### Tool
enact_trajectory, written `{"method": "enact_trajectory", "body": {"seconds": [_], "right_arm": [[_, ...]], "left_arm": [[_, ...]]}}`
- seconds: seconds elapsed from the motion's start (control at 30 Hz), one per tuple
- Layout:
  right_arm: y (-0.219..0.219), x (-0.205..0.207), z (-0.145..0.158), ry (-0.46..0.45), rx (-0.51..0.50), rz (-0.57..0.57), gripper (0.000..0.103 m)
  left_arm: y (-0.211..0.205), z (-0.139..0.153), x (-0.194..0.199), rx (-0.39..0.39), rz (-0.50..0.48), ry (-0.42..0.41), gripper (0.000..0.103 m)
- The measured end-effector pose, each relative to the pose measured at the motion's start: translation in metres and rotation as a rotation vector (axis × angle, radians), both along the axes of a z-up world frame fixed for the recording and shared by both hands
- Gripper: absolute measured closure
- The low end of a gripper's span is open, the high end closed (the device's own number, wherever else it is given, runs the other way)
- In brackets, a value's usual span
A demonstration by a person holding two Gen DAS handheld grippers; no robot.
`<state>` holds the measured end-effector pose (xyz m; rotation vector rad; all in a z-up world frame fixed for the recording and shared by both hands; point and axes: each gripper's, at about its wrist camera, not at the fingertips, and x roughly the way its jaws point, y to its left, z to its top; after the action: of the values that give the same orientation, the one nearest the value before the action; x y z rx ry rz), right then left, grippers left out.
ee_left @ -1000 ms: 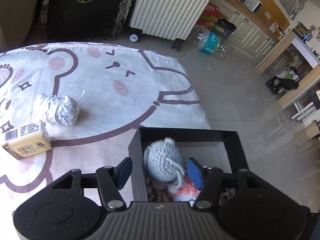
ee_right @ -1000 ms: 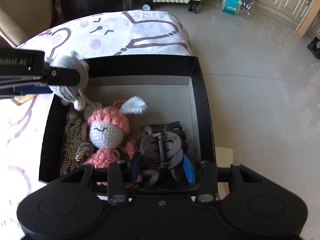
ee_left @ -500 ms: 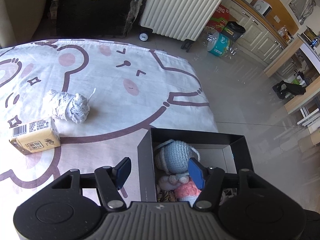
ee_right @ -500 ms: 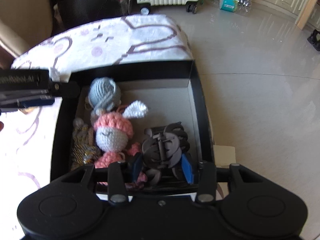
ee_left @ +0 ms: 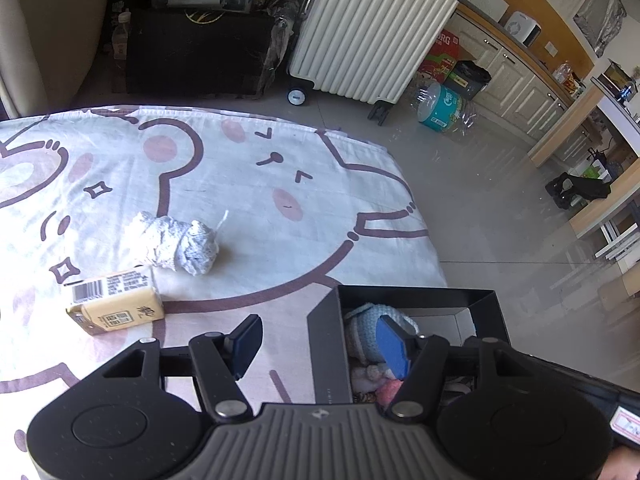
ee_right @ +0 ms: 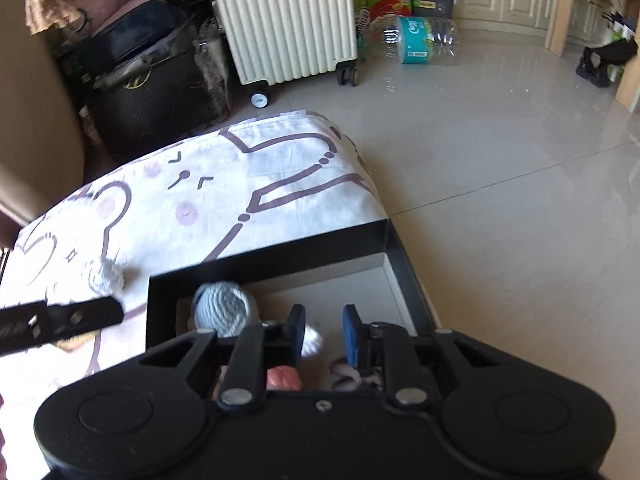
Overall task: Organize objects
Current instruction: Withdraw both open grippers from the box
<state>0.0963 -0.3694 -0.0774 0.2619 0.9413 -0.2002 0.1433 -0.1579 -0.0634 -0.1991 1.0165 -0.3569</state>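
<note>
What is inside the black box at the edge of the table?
Inside the black box a light blue crocheted toy lies near the far left corner, with something pink closer to the camera. The right gripper covers the rest, so other contents cannot be identified.

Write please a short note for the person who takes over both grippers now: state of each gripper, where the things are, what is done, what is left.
Left gripper: open, empty, above the near edge of the black box.
Right gripper: jaws closing, nothing between them, above the box interior.
Done: blue crochet toy and pink crochet doll lie in the box; something dark lies partly hidden beside them.
Left: white lace bundle and yellow carton lie on the bear-print cloth, outside the box. Likely next: bring these in.
</note>
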Motion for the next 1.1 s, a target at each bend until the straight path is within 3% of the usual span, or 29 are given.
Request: {"method": "enact_trajectory", "body": {"seconds": [0.13,0.5,0.57,0.67,1.1], "right_arm": [[0.006,0.012,-0.011,0.008,0.046,-0.007,0.082],[0.032,0.034,-0.037,0.075,0.049,0.028,0.083],[0.036,0.036,-0.040,0.092,0.061,0.036,0.091],[0.044,0.039,-0.045,0.125,0.048,0.057,0.094],[0.036,0.024,-0.021,0.070,0.032,0.047,0.084]], "left_arm": [[0.009,-0.005,0.005,0.007,-0.001,0.011,0.040],[0.019,-0.015,0.013,0.018,-0.003,0.028,0.040],[0.021,-0.015,0.013,0.020,-0.001,0.026,0.040],[0.023,-0.013,0.012,0.021,-0.001,0.025,0.040],[0.017,0.001,0.000,0.044,-0.033,-0.002,0.040]]}}
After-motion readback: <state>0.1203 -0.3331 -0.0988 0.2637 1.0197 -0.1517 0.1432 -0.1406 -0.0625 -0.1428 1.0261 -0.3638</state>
